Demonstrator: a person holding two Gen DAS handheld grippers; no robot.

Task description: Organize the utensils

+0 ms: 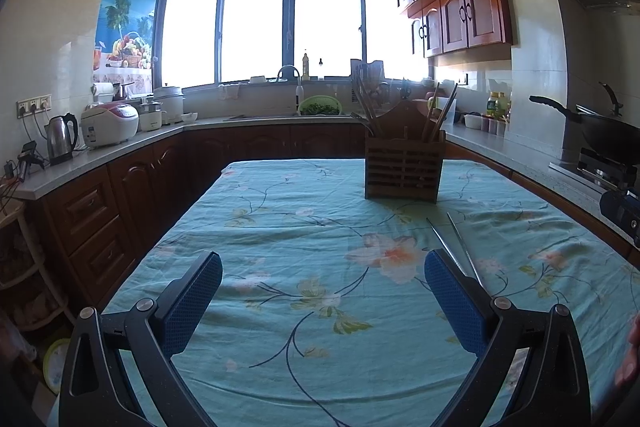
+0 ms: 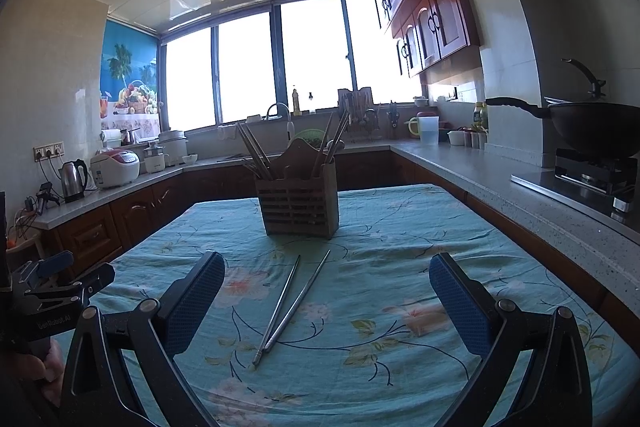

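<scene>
On the left, the left black claw with blue pads [image 1: 323, 303] hangs wide open over the teal flowered tablecloth [image 1: 280, 227] with nothing in it, and the brown wooden slatted holder full of chopsticks [image 1: 404, 167] stands ahead of it and a bit to its right. In the middle, the two thin silver metal chopsticks [image 2: 290, 305] lie loose on the cloth just in front of the right black claw with blue pads [image 2: 327, 303], between its open pads and nearer its left pad. That claw is wide open and empty too, probably so it can close on the sticks and drop them in the holder straight ahead.
</scene>
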